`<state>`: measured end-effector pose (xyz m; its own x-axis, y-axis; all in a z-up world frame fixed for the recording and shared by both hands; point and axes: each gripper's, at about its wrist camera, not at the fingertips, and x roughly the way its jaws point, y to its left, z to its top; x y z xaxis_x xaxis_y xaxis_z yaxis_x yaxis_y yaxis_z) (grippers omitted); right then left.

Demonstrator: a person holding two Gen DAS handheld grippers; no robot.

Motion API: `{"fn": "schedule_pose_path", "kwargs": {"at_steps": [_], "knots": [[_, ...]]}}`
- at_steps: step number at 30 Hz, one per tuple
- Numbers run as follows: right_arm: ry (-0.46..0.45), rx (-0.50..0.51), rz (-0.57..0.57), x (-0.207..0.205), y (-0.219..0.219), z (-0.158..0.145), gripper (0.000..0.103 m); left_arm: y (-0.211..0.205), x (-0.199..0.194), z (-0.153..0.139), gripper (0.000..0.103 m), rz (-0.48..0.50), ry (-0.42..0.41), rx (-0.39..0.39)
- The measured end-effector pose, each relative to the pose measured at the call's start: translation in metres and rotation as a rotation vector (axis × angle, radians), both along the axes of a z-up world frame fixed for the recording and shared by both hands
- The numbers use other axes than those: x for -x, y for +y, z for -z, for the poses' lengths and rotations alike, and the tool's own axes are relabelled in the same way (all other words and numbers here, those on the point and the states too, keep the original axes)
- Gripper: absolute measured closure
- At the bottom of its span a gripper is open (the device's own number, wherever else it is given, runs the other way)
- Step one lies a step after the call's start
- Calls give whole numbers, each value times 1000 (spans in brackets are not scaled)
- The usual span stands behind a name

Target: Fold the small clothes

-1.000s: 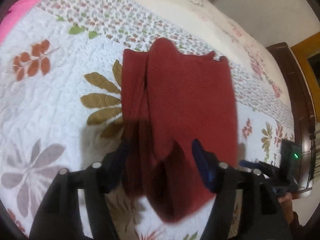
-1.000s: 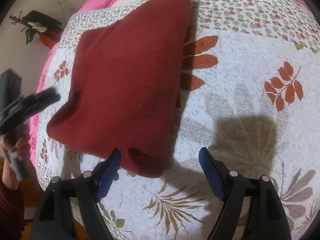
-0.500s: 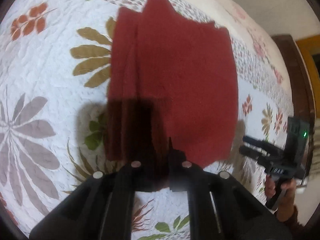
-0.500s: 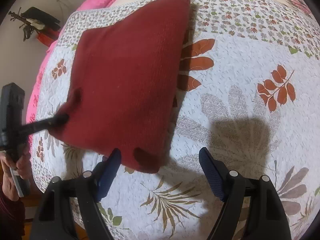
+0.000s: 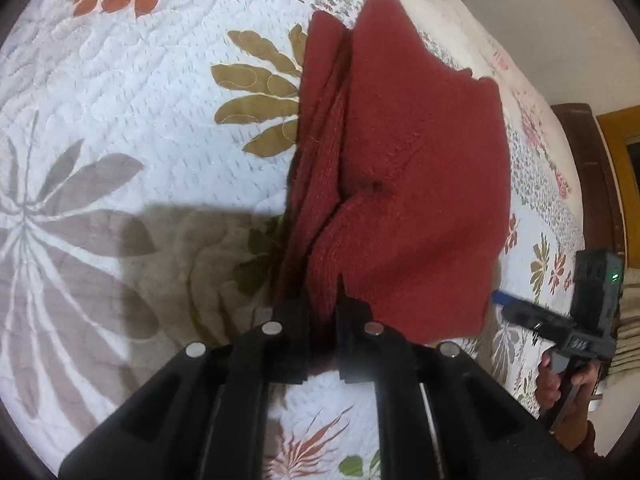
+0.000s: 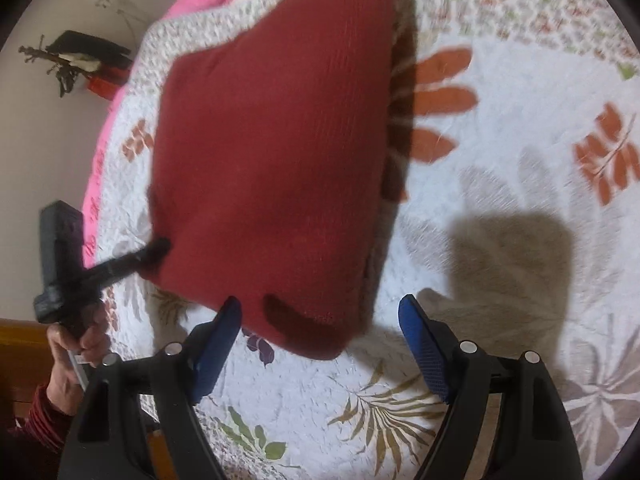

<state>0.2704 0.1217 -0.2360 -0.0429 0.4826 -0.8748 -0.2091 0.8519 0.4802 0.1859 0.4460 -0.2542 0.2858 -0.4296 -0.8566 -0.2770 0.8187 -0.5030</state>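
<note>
A dark red knitted garment (image 5: 408, 176) lies folded in layers on the floral quilt (image 5: 120, 120). My left gripper (image 5: 323, 312) is shut on its near corner, where the layered left edge bunches up between the fingers. In the right wrist view the same garment (image 6: 272, 152) fills the middle, and the left gripper (image 6: 154, 250) pinches its left corner. My right gripper (image 6: 320, 332) stands open just in front of the garment's near corner, its blue pads (image 6: 424, 352) apart and nothing between them.
The quilt (image 6: 500, 184) spreads wide to the right of the garment. A pink blanket (image 6: 192, 12) edges the bed's far left side. A dark wooden headboard (image 5: 592, 184) and a wall stand at the right. A hand (image 6: 76, 344) holds the left gripper's handle.
My left gripper went from open around the garment's near edge to shut on its corner, and the edge now bunches upward. My right gripper stayed open and crept slightly closer.
</note>
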Motion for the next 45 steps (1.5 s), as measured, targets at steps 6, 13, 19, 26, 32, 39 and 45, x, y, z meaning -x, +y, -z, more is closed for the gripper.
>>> {"fn": "schedule_pose_path", "kwargs": {"at_steps": [6,13,19,26,32,39,45], "knots": [[27,-48,-41,0,10,12,71,6,0,-13,93,20,-26,-23],[4,91,-116,7,26,23,72,2,-7,14,90,32,15,-74],[-103,102,-158,1,20,-16,51,1,-6,-27,42,56,-22,-131],[-188,112,-37,-55,0,-42,48,13,-67,-64,36,27,-155,-166],[-186,129,7,-85,-1,-28,45,-6,-139,-56,37,52,-168,-133],[-174,102,22,-87,4,-19,43,-4,-156,-36,89,27,-131,-101],[-199,79,-14,-90,18,-20,37,23,-138,-31,90,-42,-160,-139]]}}
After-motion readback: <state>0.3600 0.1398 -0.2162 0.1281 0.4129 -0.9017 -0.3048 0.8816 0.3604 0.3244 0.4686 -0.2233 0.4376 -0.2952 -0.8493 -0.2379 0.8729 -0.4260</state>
